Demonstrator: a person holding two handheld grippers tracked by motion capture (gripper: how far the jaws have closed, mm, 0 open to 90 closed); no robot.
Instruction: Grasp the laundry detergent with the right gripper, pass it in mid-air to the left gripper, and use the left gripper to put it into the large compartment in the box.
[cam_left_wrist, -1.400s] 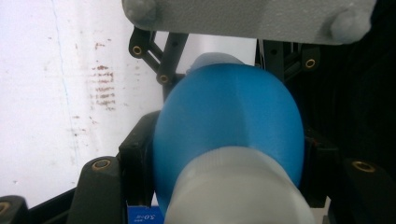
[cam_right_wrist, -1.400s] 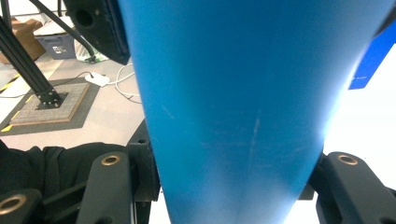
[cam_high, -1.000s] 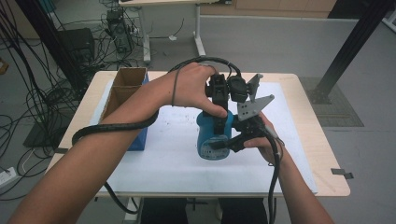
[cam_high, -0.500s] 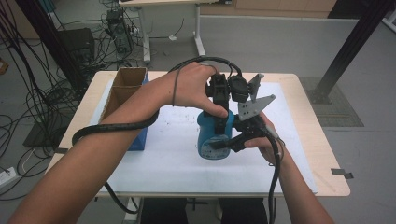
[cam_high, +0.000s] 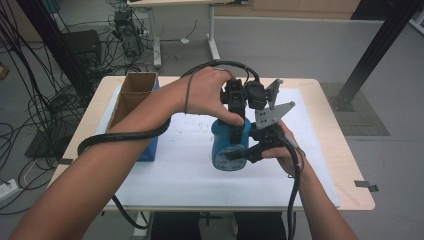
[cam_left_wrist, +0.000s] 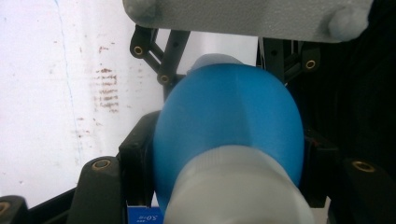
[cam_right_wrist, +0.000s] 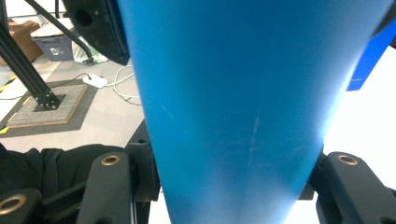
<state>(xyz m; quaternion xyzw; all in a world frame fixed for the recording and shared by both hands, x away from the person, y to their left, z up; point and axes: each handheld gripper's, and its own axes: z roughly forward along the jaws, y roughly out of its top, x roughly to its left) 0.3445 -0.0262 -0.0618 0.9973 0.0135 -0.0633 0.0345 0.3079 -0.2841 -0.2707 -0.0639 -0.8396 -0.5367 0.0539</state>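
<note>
Item: blue plastic bottle (cam_high: 230, 145) with pale screw cap (cam_left_wrist: 238, 186), held above white table sheet (cam_high: 175, 165), left gripper (cam_high: 239, 107) clenched near its cap end, right gripper (cam_high: 250, 150) clamped on its body; risk: opposing twist slips smooth wall.

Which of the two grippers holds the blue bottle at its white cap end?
The left gripper: its jaws clamp the blue bottle beside the white cap.
</note>
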